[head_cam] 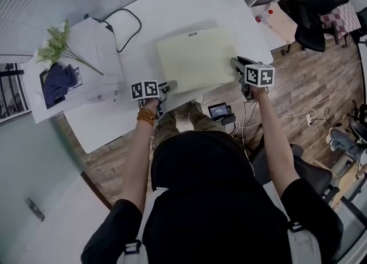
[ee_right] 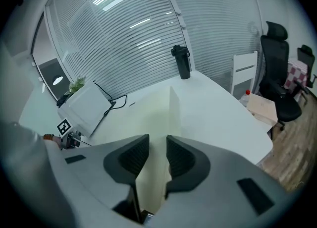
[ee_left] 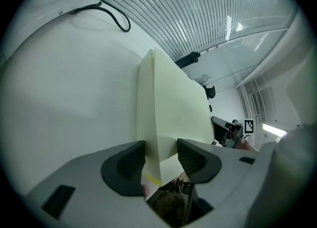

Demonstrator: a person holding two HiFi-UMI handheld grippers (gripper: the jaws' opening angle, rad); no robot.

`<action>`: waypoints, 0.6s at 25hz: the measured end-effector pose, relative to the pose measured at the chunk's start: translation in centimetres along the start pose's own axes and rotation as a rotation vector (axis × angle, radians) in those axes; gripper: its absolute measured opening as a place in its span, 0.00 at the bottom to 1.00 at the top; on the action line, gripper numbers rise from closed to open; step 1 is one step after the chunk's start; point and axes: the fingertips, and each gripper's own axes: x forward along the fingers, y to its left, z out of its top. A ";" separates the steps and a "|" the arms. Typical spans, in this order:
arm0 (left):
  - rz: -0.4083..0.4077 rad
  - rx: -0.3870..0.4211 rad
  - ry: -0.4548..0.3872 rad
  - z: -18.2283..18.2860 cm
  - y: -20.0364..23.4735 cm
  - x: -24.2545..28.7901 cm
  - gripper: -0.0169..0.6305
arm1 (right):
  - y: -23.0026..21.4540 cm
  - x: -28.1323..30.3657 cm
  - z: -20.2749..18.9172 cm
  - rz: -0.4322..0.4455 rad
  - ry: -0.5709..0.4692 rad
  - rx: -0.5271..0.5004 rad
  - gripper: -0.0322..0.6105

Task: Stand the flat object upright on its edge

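Board: pale yellow flat board, near the front edge of the white tabletop, caught between the two grippers. Both gripper views show its thin edge, so it looks tipped up. Can't tell if any edge still sits on the tabletop.
Left gripper: jaws wide, clamped on the board's near-left corner, which fills the whole gap.
Right gripper: jaws narrow, closed on the board's right edge, with pale board showing between the pads.
Front edge: right under both grippers; a small screen device hangs just below it.
Right edge: the tabletop ends just beside the right gripper. Past it are a wood floor, a low side table and a black chair.
Left side: a white machine with a flower sprig lying on it and a black cable looping out. It's near the board but not touching.
Far side: bare white tabletop runs from the board back to the far edge.
Containers: a dark bottle stands upright at the far edge, lid on, so its contents don't show.
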 end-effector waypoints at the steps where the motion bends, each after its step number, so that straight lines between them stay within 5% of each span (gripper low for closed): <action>1: -0.002 -0.002 -0.002 -0.1 0.0 0.0 0.35 | 0.2 -0.2 0.1 0.003 -0.004 -0.002 0.21; 15: -0.037 -0.028 -0.012 0.0 0.0 -0.3 0.35 | 2.8 -2.3 1.8 -0.004 -0.053 -0.056 0.19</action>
